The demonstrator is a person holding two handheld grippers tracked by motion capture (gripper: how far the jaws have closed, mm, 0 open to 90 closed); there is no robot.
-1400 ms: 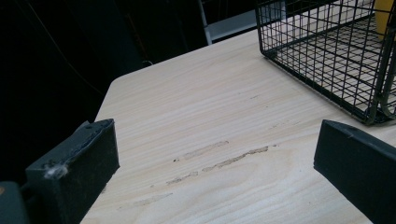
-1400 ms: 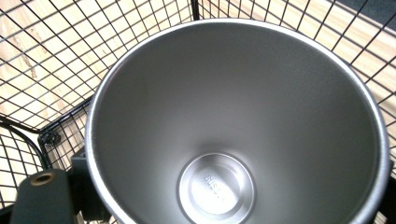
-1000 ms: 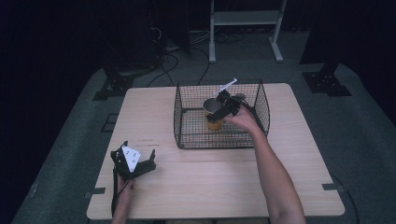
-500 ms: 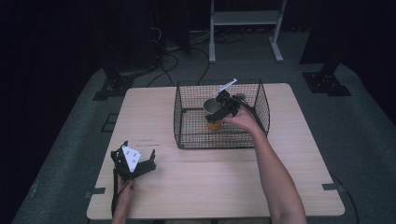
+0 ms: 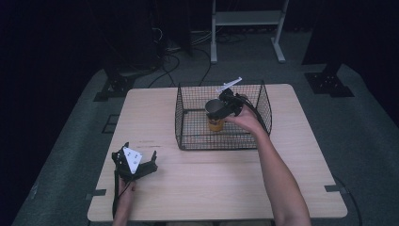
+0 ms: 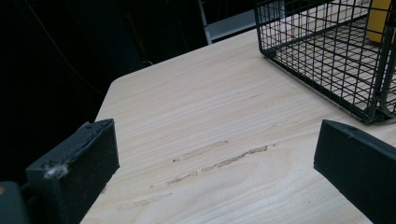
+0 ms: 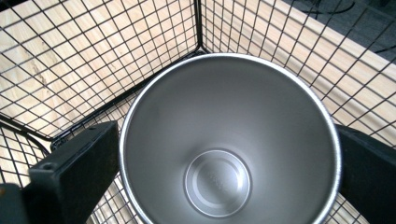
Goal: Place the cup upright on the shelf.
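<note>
a yellow cup (image 5: 216,123) with a steel-lined, empty interior (image 7: 229,154) stands upright inside the black wire basket (image 5: 188,123) on the light wooden table (image 5: 216,183). its open mouth faces up, and its round rim sits between the right gripper (image 5: 225,107) jaws, which press its sides.

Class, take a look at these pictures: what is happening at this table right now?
A person works with a tool in each hand. The right tool grips a steel cup with a yellow outside, one jaw on each side of it, inside the black wire basket on the wooden table. The cup is upright and empty. The left tool sits open near the table's front left, holding nothing.
</note>
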